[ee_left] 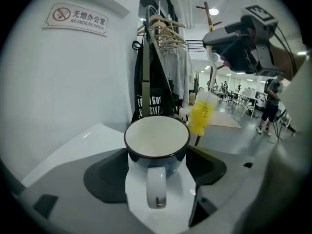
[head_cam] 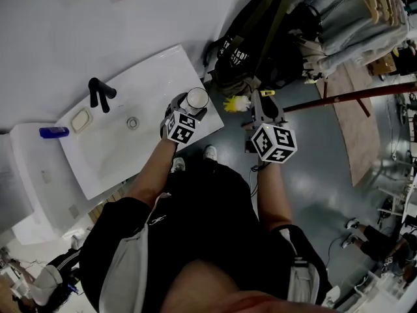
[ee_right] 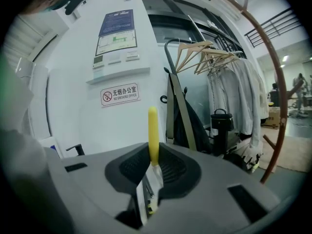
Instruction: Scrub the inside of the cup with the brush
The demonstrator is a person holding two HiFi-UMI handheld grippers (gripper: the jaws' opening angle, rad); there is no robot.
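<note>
Cup (ee_left: 157, 139) sits mouth-up on the sink (head_cam: 111, 150) corner between the left tool's (ee_left: 156, 175) wide-open jaws, so the brush (head_cam: 236, 103) clamped in the right tool (ee_right: 153, 168) can probably drop straight in.

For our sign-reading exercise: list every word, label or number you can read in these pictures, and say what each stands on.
"无烟办公室 NO SMOKING OFFICE": on the red-and-white sign fixed to the white wall.
White print on the black bag: too blurred to read.
Text on the notice above that sign: too small to read.
</note>
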